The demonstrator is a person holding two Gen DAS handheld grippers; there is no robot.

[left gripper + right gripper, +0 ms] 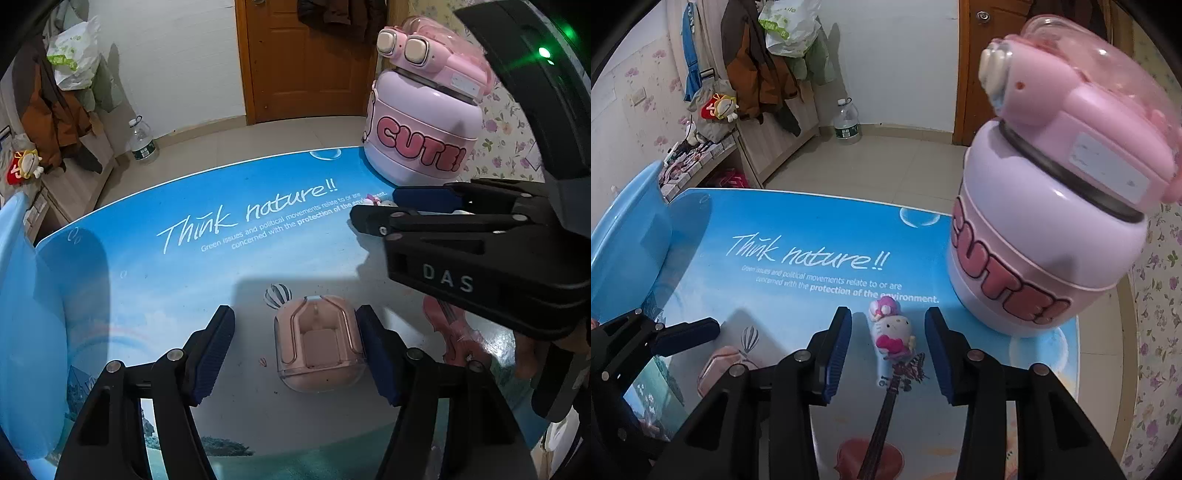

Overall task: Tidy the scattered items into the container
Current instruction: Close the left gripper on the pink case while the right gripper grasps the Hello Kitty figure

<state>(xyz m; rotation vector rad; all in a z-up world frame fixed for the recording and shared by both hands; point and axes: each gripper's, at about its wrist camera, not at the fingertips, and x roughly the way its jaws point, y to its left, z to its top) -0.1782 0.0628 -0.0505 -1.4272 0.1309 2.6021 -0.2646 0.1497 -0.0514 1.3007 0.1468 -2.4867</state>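
Left gripper (295, 350): mine, jaws part-open astride the pink earbud case (317, 343); right pad looks touching, left pad clear.
Right gripper (888, 347): part-open around the cat figurine (892, 334), pads apart from it.
Blue container (631, 236): far left on the table (812, 229).

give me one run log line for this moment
left tool: open, straddling pink earbud case | right tool: open, straddling cat figurine | blue container: nothing placed yet

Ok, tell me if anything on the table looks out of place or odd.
Nothing damaged or spilled. The pink earbud case and the cat figurine lie loose on the table, outside the blue container; the pink jug stands upright.
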